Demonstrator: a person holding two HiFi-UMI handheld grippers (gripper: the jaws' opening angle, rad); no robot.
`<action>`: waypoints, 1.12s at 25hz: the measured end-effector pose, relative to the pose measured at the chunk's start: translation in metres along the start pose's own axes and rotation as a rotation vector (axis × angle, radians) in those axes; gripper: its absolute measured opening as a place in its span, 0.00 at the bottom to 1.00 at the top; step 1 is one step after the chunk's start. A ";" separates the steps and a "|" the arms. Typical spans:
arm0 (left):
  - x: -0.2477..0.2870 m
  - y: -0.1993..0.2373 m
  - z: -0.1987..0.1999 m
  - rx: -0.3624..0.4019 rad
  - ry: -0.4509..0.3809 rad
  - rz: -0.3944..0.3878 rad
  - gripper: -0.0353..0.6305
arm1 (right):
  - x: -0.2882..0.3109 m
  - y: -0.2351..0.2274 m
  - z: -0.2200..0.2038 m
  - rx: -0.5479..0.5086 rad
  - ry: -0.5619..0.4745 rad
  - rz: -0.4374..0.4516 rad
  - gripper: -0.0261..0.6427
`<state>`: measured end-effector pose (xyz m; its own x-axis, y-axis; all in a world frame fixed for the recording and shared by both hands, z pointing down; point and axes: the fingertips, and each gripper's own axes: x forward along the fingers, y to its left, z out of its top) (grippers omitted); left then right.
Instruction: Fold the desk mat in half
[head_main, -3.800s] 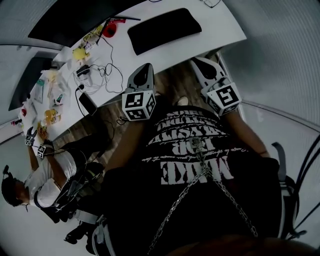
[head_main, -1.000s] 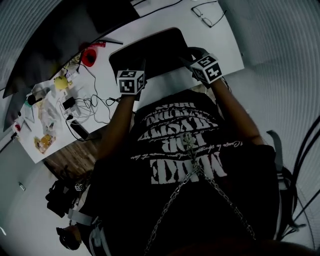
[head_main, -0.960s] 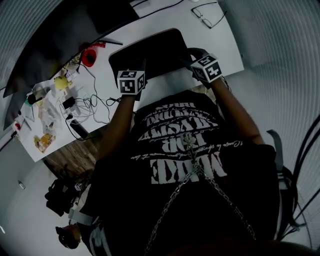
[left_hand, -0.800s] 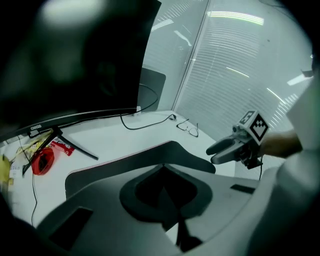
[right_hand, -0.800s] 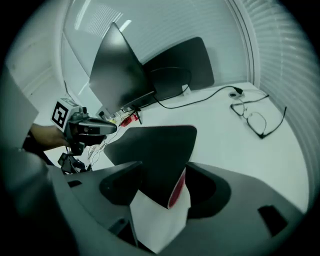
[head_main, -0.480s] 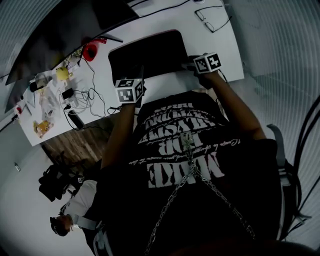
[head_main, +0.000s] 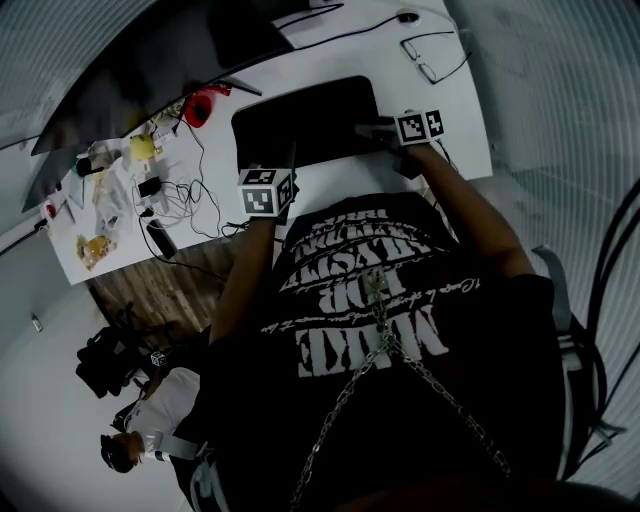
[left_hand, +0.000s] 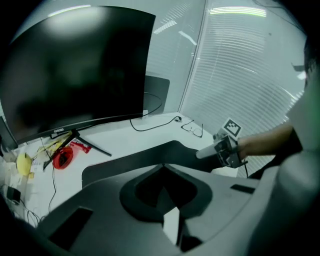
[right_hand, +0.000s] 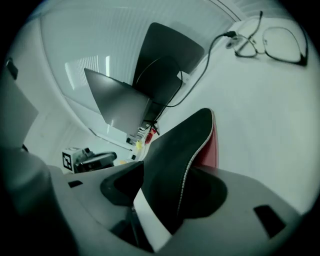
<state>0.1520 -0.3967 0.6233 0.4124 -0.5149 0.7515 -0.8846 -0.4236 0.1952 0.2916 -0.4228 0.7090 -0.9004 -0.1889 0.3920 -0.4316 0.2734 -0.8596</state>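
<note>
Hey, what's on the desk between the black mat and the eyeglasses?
Nothing: in the head view only bare white desk lies between the desk mat and the eyeglasses. The right gripper view shows the same bare stretch.

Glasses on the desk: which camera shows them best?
The right gripper view: the glasses lie close and large, with frame and lenses clear. The head view shows the glasses small near the desk's far corner; the left gripper view shows them tiny and distant.
</note>
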 end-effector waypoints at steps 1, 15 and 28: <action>-0.001 -0.003 0.005 0.016 0.000 -0.005 0.06 | 0.002 0.000 0.005 -0.076 0.007 -0.047 0.34; -0.003 -0.049 0.104 0.788 -0.013 -0.255 0.50 | -0.017 0.128 -0.023 -1.565 0.236 0.029 0.11; -0.008 -0.052 0.034 1.020 0.277 -0.452 0.09 | -0.013 0.104 -0.025 -1.398 0.296 -0.005 0.13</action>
<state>0.2027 -0.3959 0.5859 0.4734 -0.0337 0.8802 -0.0275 -0.9993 -0.0234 0.2566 -0.3680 0.6224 -0.8018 -0.0396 0.5963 0.0236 0.9949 0.0978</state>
